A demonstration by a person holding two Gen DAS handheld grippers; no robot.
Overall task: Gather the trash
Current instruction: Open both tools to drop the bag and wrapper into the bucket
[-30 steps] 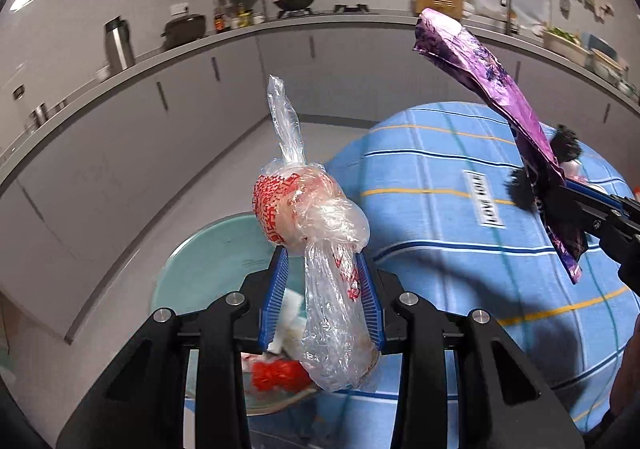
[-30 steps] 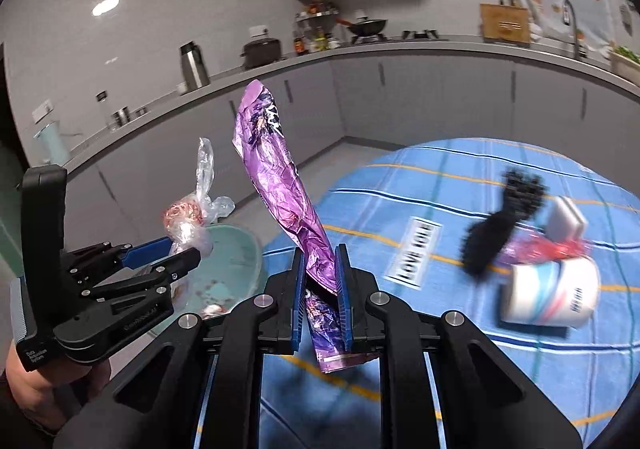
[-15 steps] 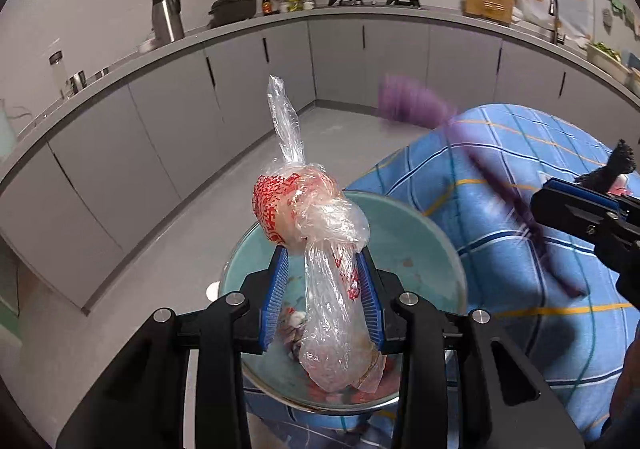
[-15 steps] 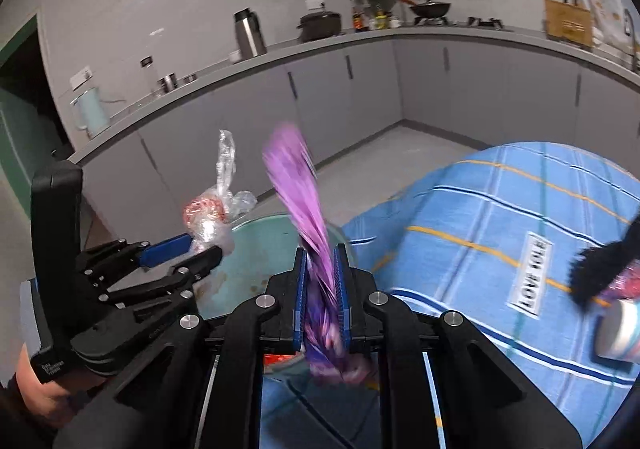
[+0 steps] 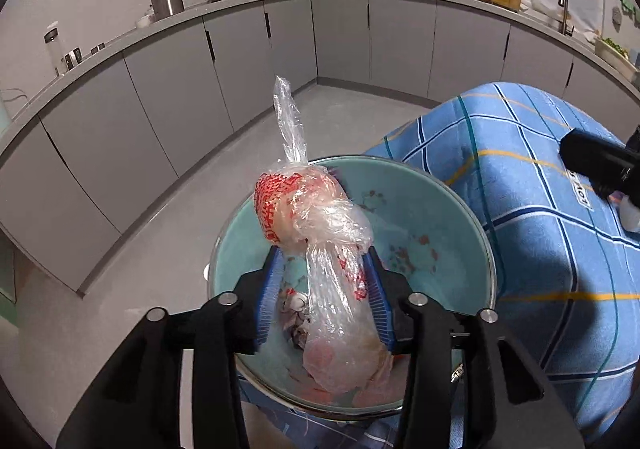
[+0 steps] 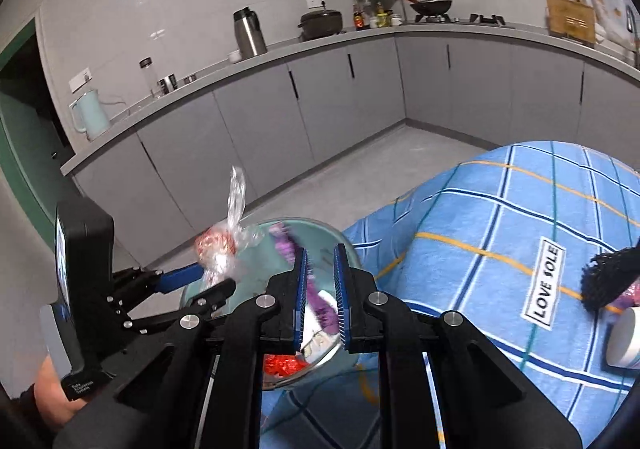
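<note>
Releasing knotted clear plastic bag (image 5: 316, 217) over round teal basin (image 5: 440, 209).
Left gripper (image 5: 323, 253) just eased open, bag between; right gripper's (image 6: 320, 249) hold unclear; drop centrally.

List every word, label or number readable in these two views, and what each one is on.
"LOVE SOLE": white label on the blue checked tablecloth.
Same label in the left view: partly hidden, unreadable.
Small white print on the left tool's black body: too small to read.
Red print on the plastic bag: crumpled, unreadable.
</note>
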